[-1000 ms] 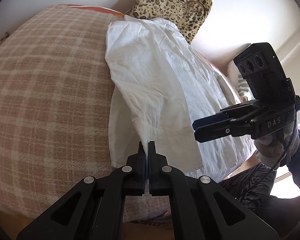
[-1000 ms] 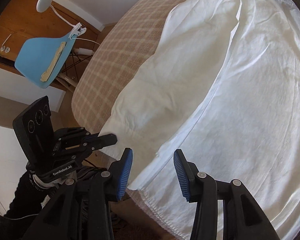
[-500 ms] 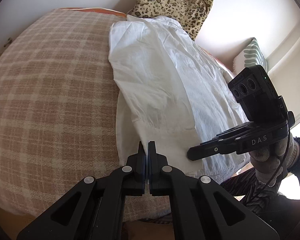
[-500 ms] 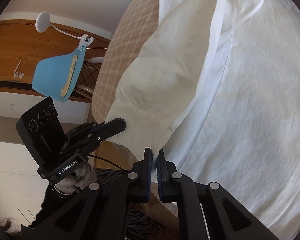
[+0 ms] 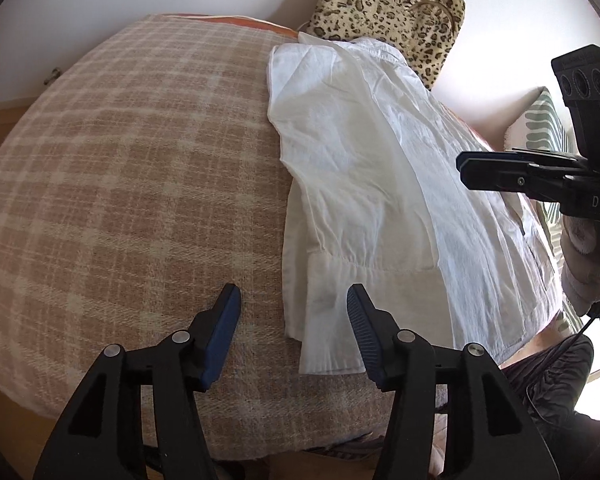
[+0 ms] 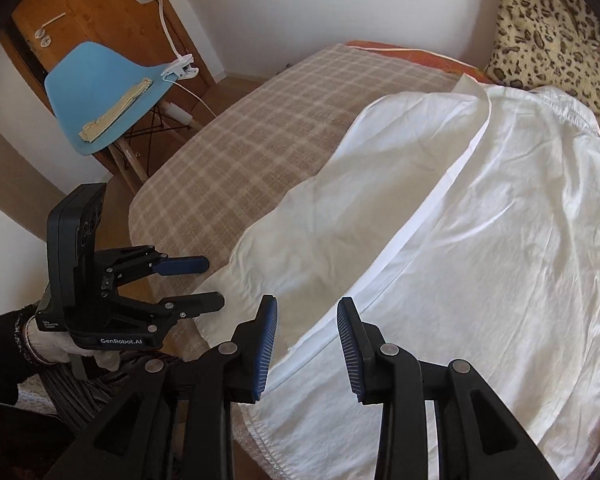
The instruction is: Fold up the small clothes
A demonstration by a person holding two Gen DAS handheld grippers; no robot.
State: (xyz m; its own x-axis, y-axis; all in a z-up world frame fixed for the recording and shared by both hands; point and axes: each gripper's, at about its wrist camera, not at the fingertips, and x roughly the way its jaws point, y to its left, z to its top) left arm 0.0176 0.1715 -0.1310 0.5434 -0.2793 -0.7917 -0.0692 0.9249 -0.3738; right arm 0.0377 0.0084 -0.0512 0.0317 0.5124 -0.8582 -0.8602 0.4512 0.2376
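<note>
White shirt (image 5: 384, 200) lay spread on the plaid blanket (image 5: 132, 184) of the bed, one sleeve folded over its body. Left gripper (image 5: 292, 320) hovered over the sleeve cuff, jaws spread and empty. Right gripper (image 6: 306, 340) hung above the lower hem, jaws spread too, gripping nothing.

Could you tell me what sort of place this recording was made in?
Probably a home bedroom: a white shirt lies on a bed with a plaid blanket, a leopard-print cushion sits against the wall, and a blue chair stands nearby.
</note>
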